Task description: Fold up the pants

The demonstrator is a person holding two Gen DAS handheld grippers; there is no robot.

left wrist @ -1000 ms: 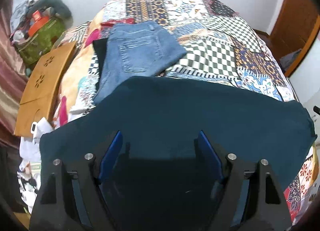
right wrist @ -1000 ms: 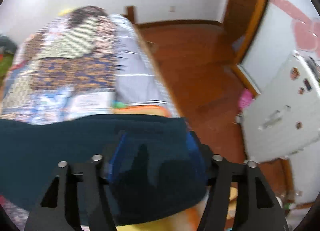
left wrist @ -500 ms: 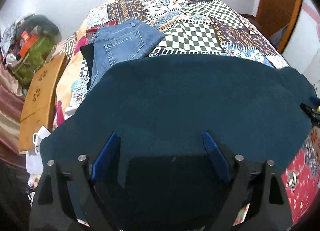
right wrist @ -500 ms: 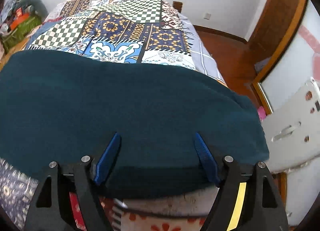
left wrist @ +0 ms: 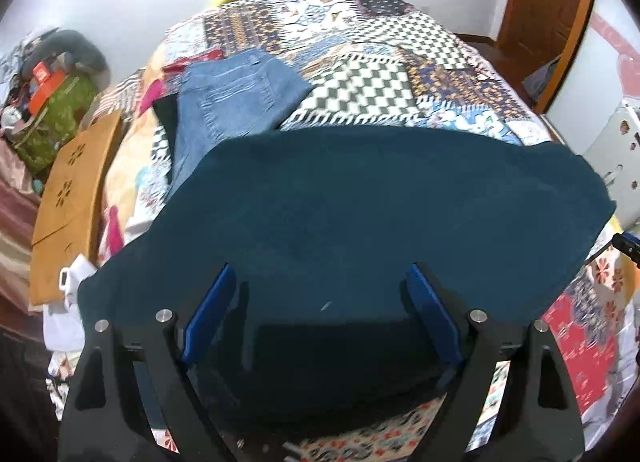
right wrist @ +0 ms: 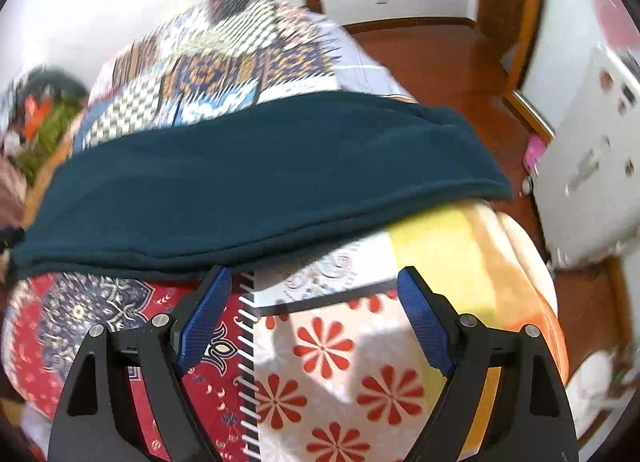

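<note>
With my left gripper (left wrist: pixel 318 308) wide open over the teal pants (left wrist: pixel 360 213) and my right gripper (right wrist: pixel 314 312), jaws just opening, empty beside them, I risk regrasping one layer only and dragging the fold apart

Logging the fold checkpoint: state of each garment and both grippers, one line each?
teal pants: folded, lying flat across the quilt, held by neither gripper.
jeans: folded, lying beyond the teal pants, partly under their far edge.
left gripper: open, over the teal pants, pads clear.
right gripper: open, jaws just widened, over bare quilt, nothing between them.
</note>
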